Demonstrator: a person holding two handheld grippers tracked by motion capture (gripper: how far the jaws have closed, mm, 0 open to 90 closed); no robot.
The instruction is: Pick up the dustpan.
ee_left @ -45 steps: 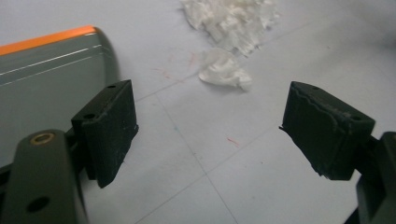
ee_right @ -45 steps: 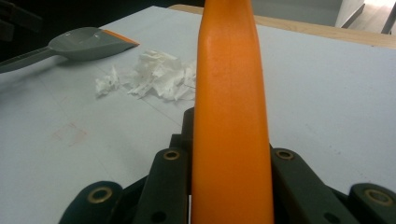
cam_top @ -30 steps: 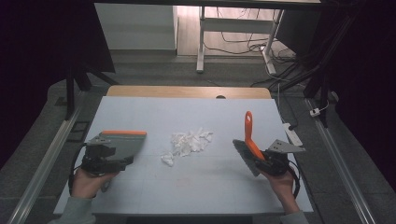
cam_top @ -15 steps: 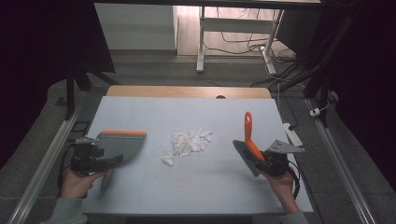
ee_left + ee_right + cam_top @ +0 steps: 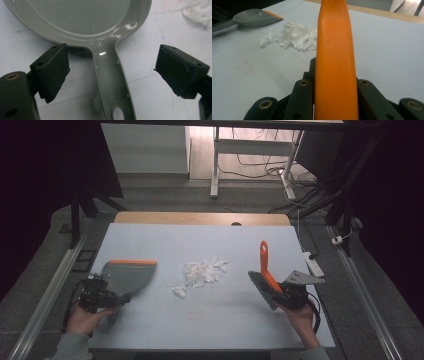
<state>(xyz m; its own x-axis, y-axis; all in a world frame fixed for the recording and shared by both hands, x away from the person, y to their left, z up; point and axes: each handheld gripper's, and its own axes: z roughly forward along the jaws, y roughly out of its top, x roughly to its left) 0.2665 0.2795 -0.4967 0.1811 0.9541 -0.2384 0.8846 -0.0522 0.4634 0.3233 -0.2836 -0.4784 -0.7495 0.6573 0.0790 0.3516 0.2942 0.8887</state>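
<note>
A grey dustpan (image 5: 129,275) with an orange lip lies flat on the pale table (image 5: 210,320) at the left. Its handle (image 5: 110,75) runs between the jaws of my left gripper (image 5: 119,298), which have just been opening and stand wide apart, with neither pad (image 5: 53,70) touching it. My right gripper (image 5: 280,292) is shut on the orange handle of a brush (image 5: 265,262), which points up and away, its dark bristles (image 5: 261,287) low beside the gripper. A heap of torn white paper (image 5: 202,271) lies mid-table between the two tools.
A wooden strip (image 5: 200,218) edges the table's far side. Metal rails (image 5: 50,290) run along both sides on the floor. A white power strip (image 5: 312,264) lies off the right edge, and a desk frame and cables stand beyond.
The left hand has drawn back to the left and sunk a little. Its jaws have spread off the dustpan handle, and the pan rests on the table. The right hand and brush kept still.
</note>
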